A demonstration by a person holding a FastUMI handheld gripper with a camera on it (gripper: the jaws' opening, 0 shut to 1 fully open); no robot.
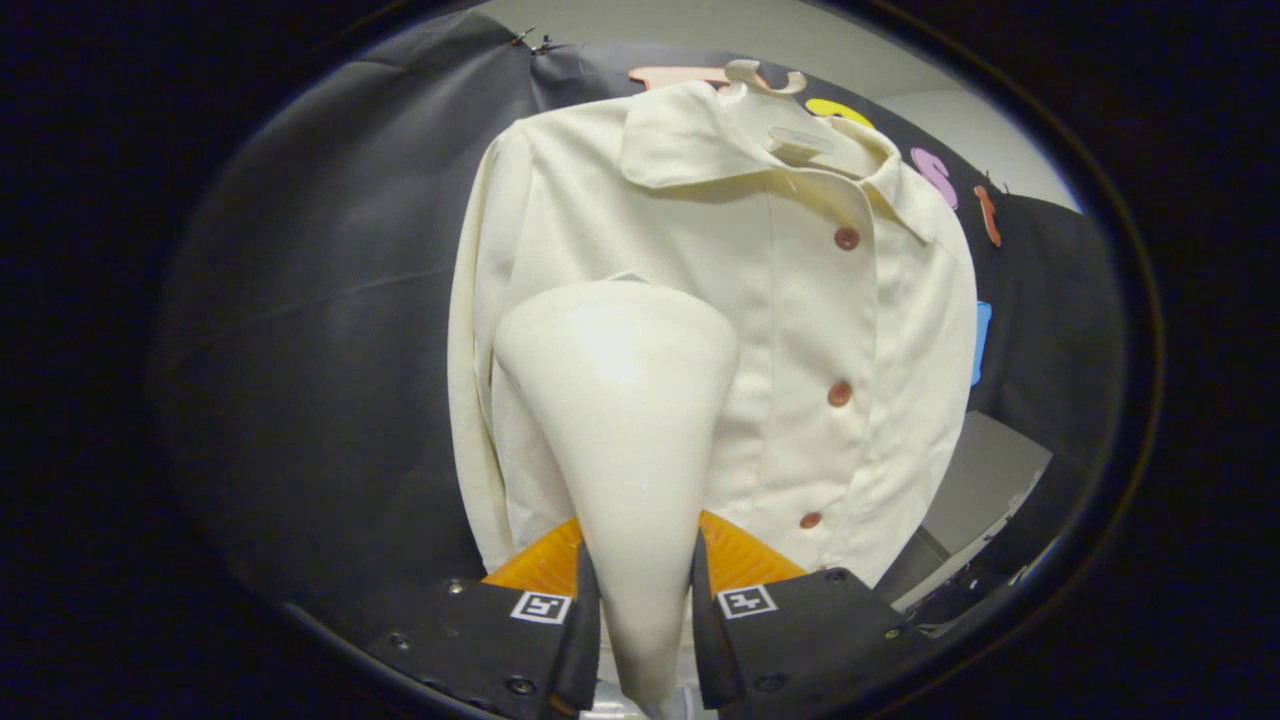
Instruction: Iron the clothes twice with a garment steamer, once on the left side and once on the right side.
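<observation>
The steamer [620, 440] stood clamped between the gripper's [645, 620] two fingers, both pressing its narrow handle. Its wide head lay against the left front of the shirt [830, 300], which hung on a hanger [765, 78] just beyond.

shirt [880, 330]: plain cream, no print, hanging ahead of my gripper [645, 620]
buttons [840, 393]: reddish brown, in a row down the shirt's front
hanger [765, 78]: cream, at the shirt's collar
steamer [620, 420]: glossy cream, a shade paler than the shirt behind it
booth wall [330, 330]: black cloth around the shirt
wall above the shirt [640, 30]: pale grey-white
</observation>
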